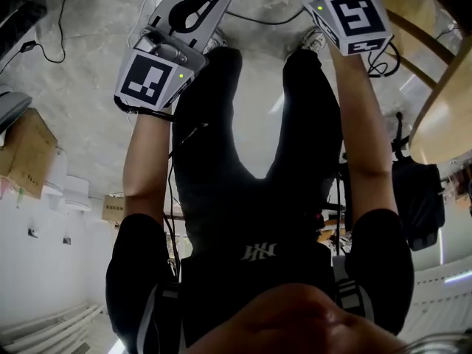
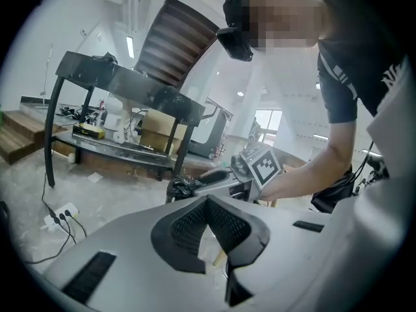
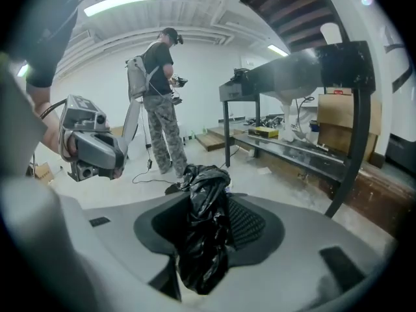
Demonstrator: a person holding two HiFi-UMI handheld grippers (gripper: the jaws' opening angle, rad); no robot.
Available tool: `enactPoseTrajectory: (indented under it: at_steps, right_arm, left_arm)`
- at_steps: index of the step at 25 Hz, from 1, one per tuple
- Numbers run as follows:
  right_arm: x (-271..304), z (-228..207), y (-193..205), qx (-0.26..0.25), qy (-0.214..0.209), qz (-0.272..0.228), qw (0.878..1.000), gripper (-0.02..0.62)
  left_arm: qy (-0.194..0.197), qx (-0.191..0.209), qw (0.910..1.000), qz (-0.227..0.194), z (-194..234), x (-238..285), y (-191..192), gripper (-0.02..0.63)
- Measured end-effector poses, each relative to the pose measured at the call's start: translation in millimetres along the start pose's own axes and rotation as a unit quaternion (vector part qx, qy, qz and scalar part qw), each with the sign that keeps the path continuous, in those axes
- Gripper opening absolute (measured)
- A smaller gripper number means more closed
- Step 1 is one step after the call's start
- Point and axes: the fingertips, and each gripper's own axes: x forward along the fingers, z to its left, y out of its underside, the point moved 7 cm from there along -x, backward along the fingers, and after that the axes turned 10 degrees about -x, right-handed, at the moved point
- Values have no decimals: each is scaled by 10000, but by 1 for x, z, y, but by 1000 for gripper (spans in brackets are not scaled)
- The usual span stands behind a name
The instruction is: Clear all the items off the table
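Above the concrete floor, the right gripper clamps a crumpled black bag, while the left gripper has its jaws pressed together.

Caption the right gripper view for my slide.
Right gripper clamped on a crumpled black bag.

floor: grey concrete, black cable trailing across | far left: dark metal bench, cardboard box below its top, wooden steps beside | near left: white power strip | far: standing person wearing backpack
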Motion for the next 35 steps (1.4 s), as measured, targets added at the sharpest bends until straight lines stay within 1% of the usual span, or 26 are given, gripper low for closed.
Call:
enactPoseTrajectory:
  at_steps: [7,12,19,26,27,28,29,30,32,35]
  right_arm:
    - [43,-1,55,-2,-99,64,9999,176]
    - [55,-7,91,16,-118,122,9999,176]
    - [89,-6,120,41,-150,123,9998,176]
    - [86,-12,141,55,-90,148,9998,184]
    - [86,-12,143,44,-63,119,9999,195]
    - [86,-11,144,39,-12,68,10000,232]
    - [87,-10,145,42,62,9,10000,323]
    - [88,-9,145,45,137,-39,9999,395]
    - [89,-7,144,31,222,-102,9997,399]
    - [89,-3,132,34,205,-169,9996,399]
  left_arm:
    - [44,-48,9999,110,33,26,41,9]
    - [90,0,9998,162,41,46,63,9]
    - [74,99,9997,224,72,56,89,9]
    - [71,191,9995,237,64,66,92,9]
    - [54,202,9995,254,63,66,94,9]
    - [31,206,9995,255,64,65,96,9]
    - [9,204,9995,239,64,64,98,9]
    - [-7,201,9995,225,64,63,100,9]
    - [-28,217,9995,237,63,59,103,9]
    - [-56,240,9994,232,61,50,99,9]
